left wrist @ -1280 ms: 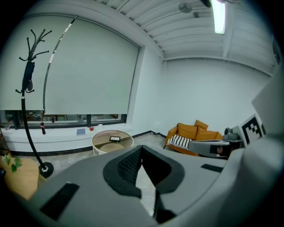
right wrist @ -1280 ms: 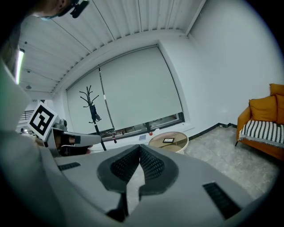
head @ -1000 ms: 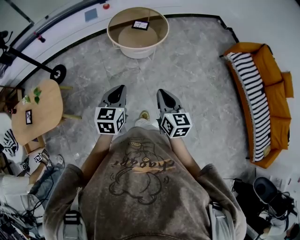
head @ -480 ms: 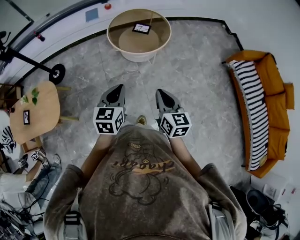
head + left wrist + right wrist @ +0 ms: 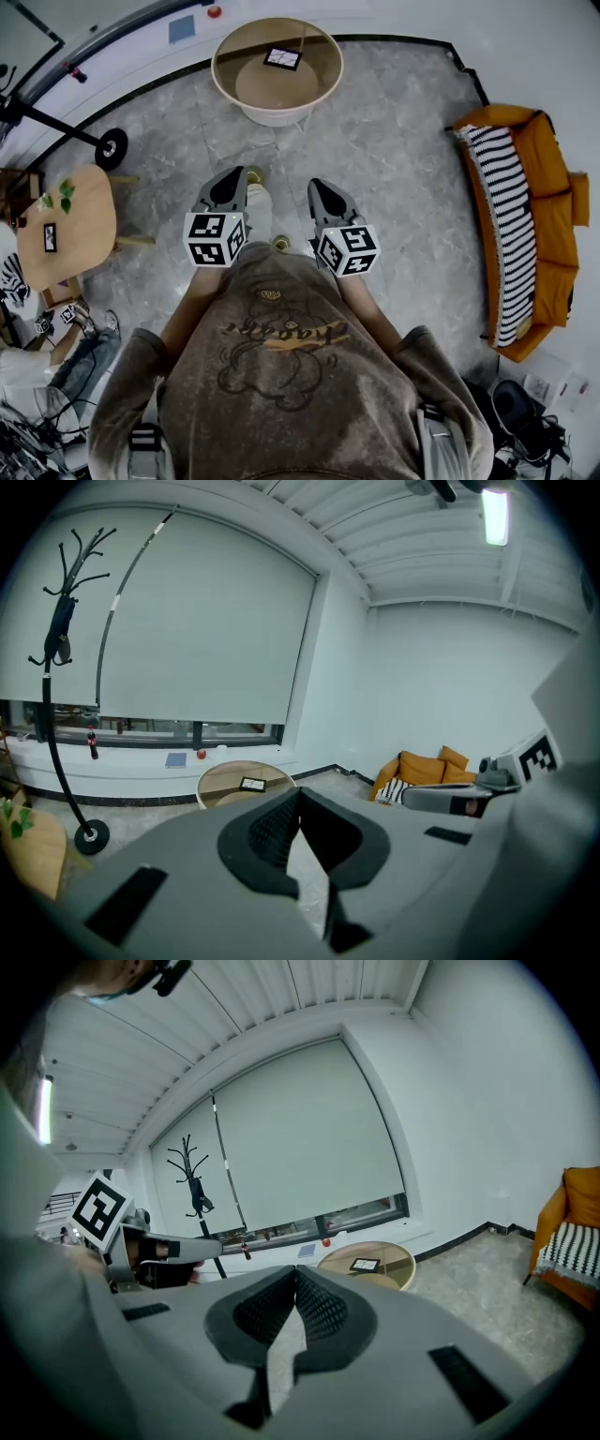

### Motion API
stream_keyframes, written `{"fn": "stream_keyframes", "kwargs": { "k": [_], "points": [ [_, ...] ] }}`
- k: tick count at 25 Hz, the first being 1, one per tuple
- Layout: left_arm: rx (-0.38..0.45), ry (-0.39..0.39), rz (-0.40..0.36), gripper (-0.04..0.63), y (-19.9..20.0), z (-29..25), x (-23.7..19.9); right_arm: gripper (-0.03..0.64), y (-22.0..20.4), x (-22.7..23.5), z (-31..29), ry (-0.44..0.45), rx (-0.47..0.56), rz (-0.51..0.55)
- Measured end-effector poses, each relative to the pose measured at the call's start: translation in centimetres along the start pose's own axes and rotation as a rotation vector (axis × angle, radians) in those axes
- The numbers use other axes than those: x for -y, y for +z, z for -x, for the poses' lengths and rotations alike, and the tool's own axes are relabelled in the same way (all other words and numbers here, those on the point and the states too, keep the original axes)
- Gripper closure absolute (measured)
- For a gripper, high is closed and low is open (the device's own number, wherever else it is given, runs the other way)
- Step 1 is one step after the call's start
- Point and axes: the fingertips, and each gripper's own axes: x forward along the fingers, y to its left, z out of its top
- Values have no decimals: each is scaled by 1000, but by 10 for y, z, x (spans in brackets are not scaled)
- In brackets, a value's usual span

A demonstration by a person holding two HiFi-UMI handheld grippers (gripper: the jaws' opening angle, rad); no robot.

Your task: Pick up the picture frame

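Observation:
A small dark picture frame (image 5: 282, 58) lies on the glass top of a round table (image 5: 225, 52) far ahead of me; it shows too in the left gripper view (image 5: 252, 784) and the right gripper view (image 5: 364, 1265). My left gripper (image 5: 234, 180) and right gripper (image 5: 321, 189) are held side by side in front of my chest, well short of the table. Both are shut with nothing between their pads. The left gripper (image 5: 298, 791) and right gripper (image 5: 294, 1270) both point toward the table.
An orange sofa (image 5: 536, 187) with a striped cushion stands at the right. A small wooden table (image 5: 84, 225) with a plant is at the left. A coat stand base (image 5: 111, 147) sits on the floor at far left. Grey marble floor lies between me and the round table.
Both grippers and I have moved forward toward the round table. One foot has stepped out between the grippers.

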Motion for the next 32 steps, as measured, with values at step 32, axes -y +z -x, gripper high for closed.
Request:
{"fn": "stream_keyframes", "kwargs": {
  "k": [32],
  "points": [
    [20, -78, 18, 579, 94, -189, -89, 598, 79, 97, -183, -44, -24, 18]
  ]
}}
